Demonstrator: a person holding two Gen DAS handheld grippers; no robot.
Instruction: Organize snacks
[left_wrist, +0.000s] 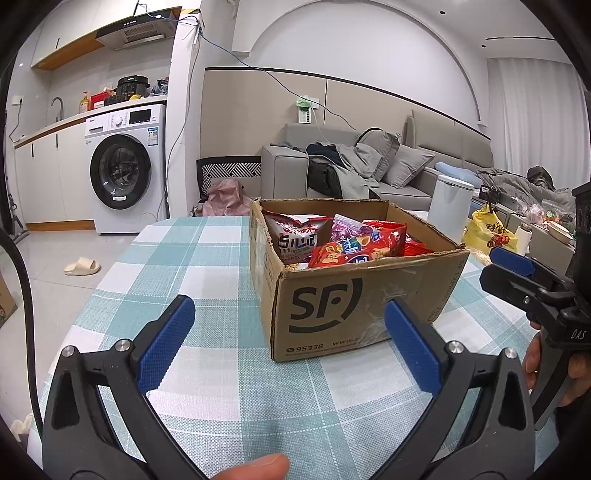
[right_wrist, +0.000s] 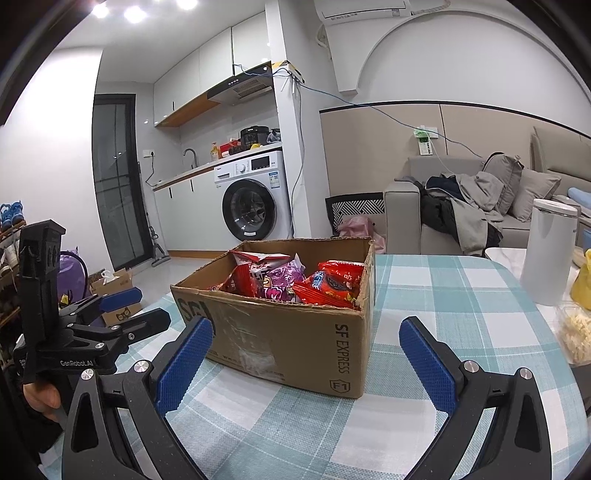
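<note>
While no snack is yet held, both sets of tongs are found spread wide and empty above the checked surface (left_wrist: 207, 258). The left tongs (left_wrist: 290, 325) are poised just short of the near wall of the cardboard box (left_wrist: 354, 306), which stands at twelve o'clock from them; the right tongs (right_wrist: 306, 343) are likewise aimed at the box (right_wrist: 295, 332) from its other near corner. Each tool is seen in the other's view: the right tongs (left_wrist: 517, 273) at three o'clock in the left view, the left tongs (right_wrist: 122, 310) at nine o'clock in the right view.

Snack packets (left_wrist: 343, 240) are noted lying loosely piled inside the box, red and purple wrappers uppermost (right_wrist: 295, 280). No packets are seen lying loose on the surface near the box.

It is judged that either the packing is done and both tools stand clear, or a start has not yet been made; which of these applies cannot be settled. Should a packet be wanted next, one set of tongs would have to be raised over the box rim, lowered onto an upper packet and closed gently, since the wrappers appear soft and slippery.
</note>
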